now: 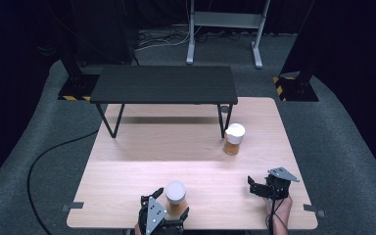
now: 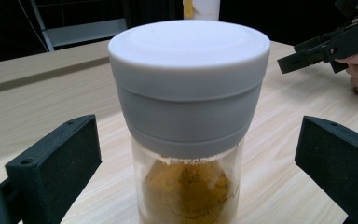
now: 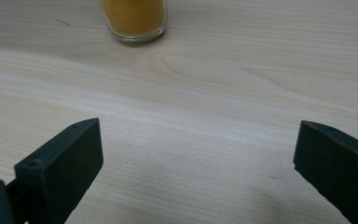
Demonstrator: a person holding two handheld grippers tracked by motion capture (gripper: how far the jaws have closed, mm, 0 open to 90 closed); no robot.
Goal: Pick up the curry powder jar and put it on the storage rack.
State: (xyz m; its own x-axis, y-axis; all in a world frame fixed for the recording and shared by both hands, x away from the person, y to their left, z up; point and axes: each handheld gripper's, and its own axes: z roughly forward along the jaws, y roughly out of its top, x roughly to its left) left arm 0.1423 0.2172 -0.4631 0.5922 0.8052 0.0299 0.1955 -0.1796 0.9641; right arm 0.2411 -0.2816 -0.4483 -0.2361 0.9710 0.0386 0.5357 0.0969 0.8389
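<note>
Left gripper [image 1: 170, 211]: jaws wide apart, straddling near jar [image 2: 189, 116] at the table's [image 1: 127, 176] front edge; nothing clamped yet. To grip well, I would close squarely on the glass below the grey lid [image 2: 189, 84]. Right gripper [image 1: 258, 188]: spread wide, empty, over bare wood. Second jar [image 1: 234, 139]: beside the black shelf's [image 1: 164, 84] right leg.

black shelf [image 1: 164, 84] on table [image 1: 127, 171] | 2 jars: near [image 1: 176, 198], far [image 1: 234, 139]
</note>
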